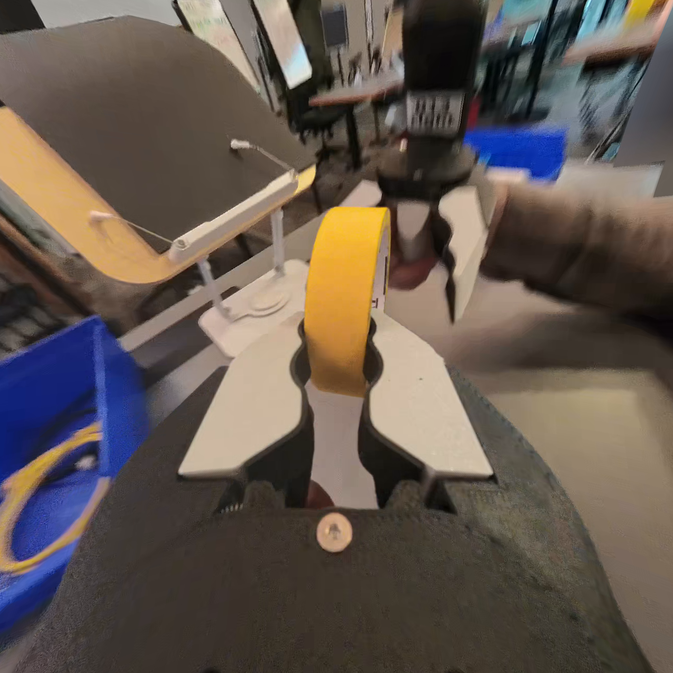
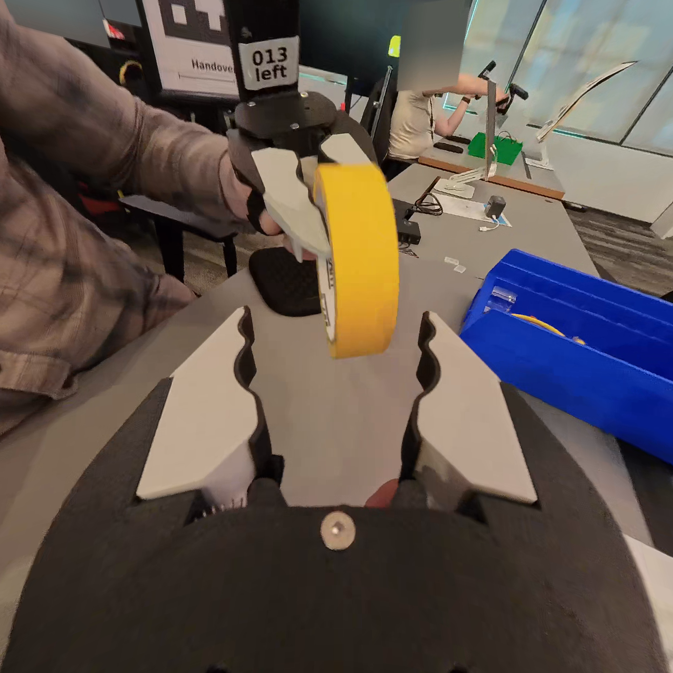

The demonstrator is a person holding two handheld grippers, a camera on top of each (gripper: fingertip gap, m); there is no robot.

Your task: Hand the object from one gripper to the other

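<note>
Yellow tape roll (image 1: 342,298) is held upright on edge in the left claw (image 1: 337,349), its two grey fingers (image 1: 262,393) closed onto the roll's flat sides w/ the lower arc sitting in the scalloped notches. The roll's outer yellow band faces the left wrist cam, so its hole axis runs across, finger to finger; the white inner core w/ dark print shows on the roll's right edge in that view. From the right wrist view the same roll (image 2: 358,258) hangs in the air above the grey worktop (image 2: 327,400), clear of the surface, slightly tilted, band edge toward the cam, gripped at its top-left by the left claw (image 2: 313,204) coming in from behind. A hand in a dark fingerless glove & plaid sleeve (image 2: 91,204) holds that tool. Right claw (image 2: 337,349) is wide open, nothing in it, fingers (image 2: 211,400) spread to either side below the roll's lower rim, not touching; in the left view it (image 1: 429,247) shows blurred, just beyond the roll. Blue bin (image 2: 568,364) sits on the worktop to the right, divided lengthwise; holds a small clear plastic bit & something yellow, too hidden to ID. Left view has a blue bin (image 1: 62,429) at lower left w/ a yellow ring-like item inside, blurred. Black pad (image 2: 284,280) lies on the worktop behind the roll.
</note>
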